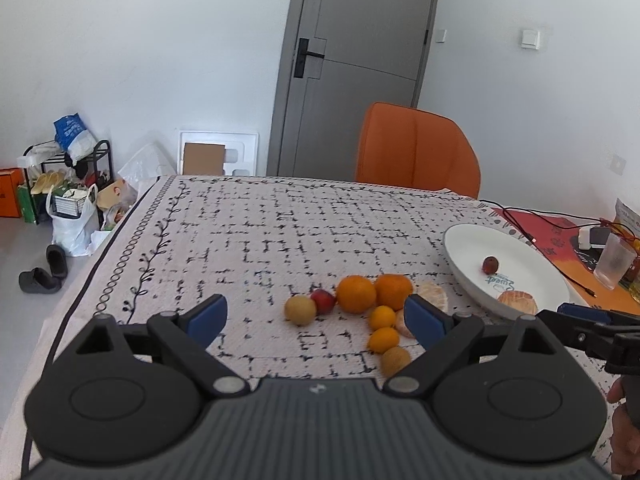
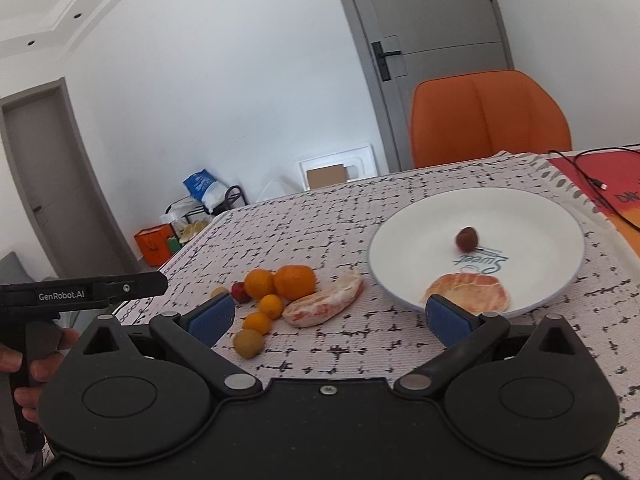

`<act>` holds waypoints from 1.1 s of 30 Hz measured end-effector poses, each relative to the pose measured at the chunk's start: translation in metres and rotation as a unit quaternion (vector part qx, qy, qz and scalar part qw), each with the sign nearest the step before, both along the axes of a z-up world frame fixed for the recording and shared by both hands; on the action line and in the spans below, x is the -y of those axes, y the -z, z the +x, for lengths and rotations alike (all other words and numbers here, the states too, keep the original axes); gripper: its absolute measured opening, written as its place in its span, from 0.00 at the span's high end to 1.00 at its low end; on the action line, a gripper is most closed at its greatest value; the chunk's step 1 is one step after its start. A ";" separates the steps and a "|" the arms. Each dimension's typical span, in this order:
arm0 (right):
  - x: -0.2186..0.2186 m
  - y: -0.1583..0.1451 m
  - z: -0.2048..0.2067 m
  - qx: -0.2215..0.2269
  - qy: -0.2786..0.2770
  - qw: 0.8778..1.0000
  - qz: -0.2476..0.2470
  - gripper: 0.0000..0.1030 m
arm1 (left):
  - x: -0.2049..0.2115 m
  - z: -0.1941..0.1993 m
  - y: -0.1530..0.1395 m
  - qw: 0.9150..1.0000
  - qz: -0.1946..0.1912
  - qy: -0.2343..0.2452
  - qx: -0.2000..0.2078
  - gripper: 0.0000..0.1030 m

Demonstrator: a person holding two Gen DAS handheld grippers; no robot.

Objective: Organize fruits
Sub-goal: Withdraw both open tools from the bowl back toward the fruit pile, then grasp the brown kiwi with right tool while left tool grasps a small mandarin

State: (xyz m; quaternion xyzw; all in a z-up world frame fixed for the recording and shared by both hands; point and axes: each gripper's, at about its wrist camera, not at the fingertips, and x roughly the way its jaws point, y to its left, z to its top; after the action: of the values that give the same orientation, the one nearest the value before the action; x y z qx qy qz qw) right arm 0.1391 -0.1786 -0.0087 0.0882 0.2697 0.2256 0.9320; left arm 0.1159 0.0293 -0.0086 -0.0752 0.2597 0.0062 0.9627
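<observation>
Both my grippers, left (image 1: 316,314) and right (image 2: 328,314), hang wide and empty, ready to pick; fruits (image 2: 276,296) cluster ahead on the counter (image 2: 304,224), plate (image 2: 404,232) front-right for collecting.

White walls (image 1: 140,40), pale daylight. Grey door (image 1: 360,60) with black lever handle (image 1: 306,56) behind desk (image 1: 260,220) covered in white black-patterned cloth. Orange chair (image 1: 416,148) at desk's far edge. Second grey door (image 2: 52,180) at left in right wrist view. Black shoe rack (image 1: 68,172) against wall, bags around it, dark slippers (image 1: 44,272) on grey floor (image 1: 24,248). White foam packing panel (image 1: 218,152) leans on wall. Recessed ceiling lights (image 2: 30,43).
</observation>
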 end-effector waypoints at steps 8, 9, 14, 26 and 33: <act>-0.022 0.004 0.006 -0.009 -0.030 0.999 -0.005 0.06 | -0.014 -0.004 0.012 1.000 -0.006 -0.004 -0.007 0.09; -0.026 0.005 0.007 -0.012 -0.036 0.999 -0.007 0.10 | -0.016 -0.004 0.013 1.000 -0.010 -0.002 -0.007 0.09; -0.043 0.010 0.014 -0.027 -0.050 0.998 -0.018 0.16 | -0.024 -0.003 0.022 1.000 -0.014 -0.006 -0.016 0.09; -0.079 0.027 0.025 -0.052 -0.091 0.993 -0.051 0.30 | -0.043 -0.001 0.037 0.999 -0.040 -0.004 -0.035 0.09; -0.091 0.039 0.034 -0.075 -0.097 0.991 -0.062 0.54 | -0.045 0.003 0.042 0.998 -0.052 0.003 -0.039 0.09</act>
State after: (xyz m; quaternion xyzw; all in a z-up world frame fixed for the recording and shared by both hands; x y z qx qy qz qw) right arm 0.1734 -0.0878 -0.0478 0.0201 0.3592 0.2908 0.8866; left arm 0.1193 0.0738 -0.0506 -0.1239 0.2967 -0.0068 0.9469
